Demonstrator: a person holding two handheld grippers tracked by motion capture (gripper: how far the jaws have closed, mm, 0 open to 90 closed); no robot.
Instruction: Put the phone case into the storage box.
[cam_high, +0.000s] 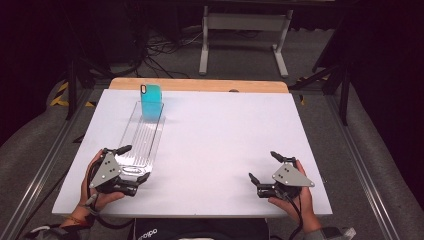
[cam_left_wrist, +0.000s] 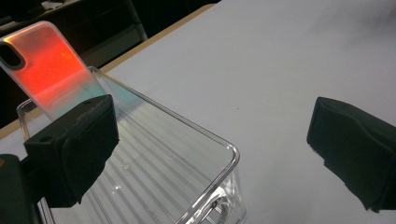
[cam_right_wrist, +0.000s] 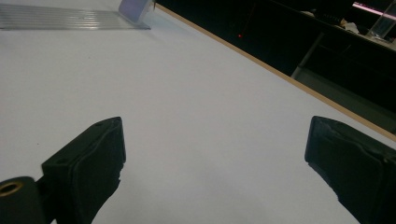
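On the white table (cam_high: 225, 150) we find a long clear plastic tray (cam_high: 142, 140) lying lengthwise at the left side, its ribbed floor visible through the walls. At the tray's far end a phone case (cam_high: 151, 101) stands leaning, near the table's wooden back edge (cam_high: 200, 85). From the high view we record it as turquoise; in the left gripper view the same case (cam_left_wrist: 44, 65) shows orange-red fading to pale blue, with a dark camera cut-out at its upper corner.

We note the left gripper (cam_high: 131, 162) at the tray's near end, held in the person's left hand (cam_high: 95, 192). Its jaws stand wide apart and hold nothing. In the left gripper view the left gripper (cam_left_wrist: 212, 140) has one jaw over the inside of the tray (cam_left_wrist: 187, 154) and the other outside over bare table (cam_left_wrist: 280, 70), so the tray's near corner sits between them. We cannot tell whether either jaw touches the plastic.

We note the right gripper (cam_high: 262, 167) at the near right of the table, held in the person's right hand (cam_high: 295, 200), well apart from the tray. Its jaws are likewise spread and empty. In the right gripper view the right gripper (cam_right_wrist: 215, 140) faces bare table (cam_right_wrist: 187, 93), with the tray (cam_right_wrist: 70, 18) and the case (cam_right_wrist: 135, 8) far off at the upper left.
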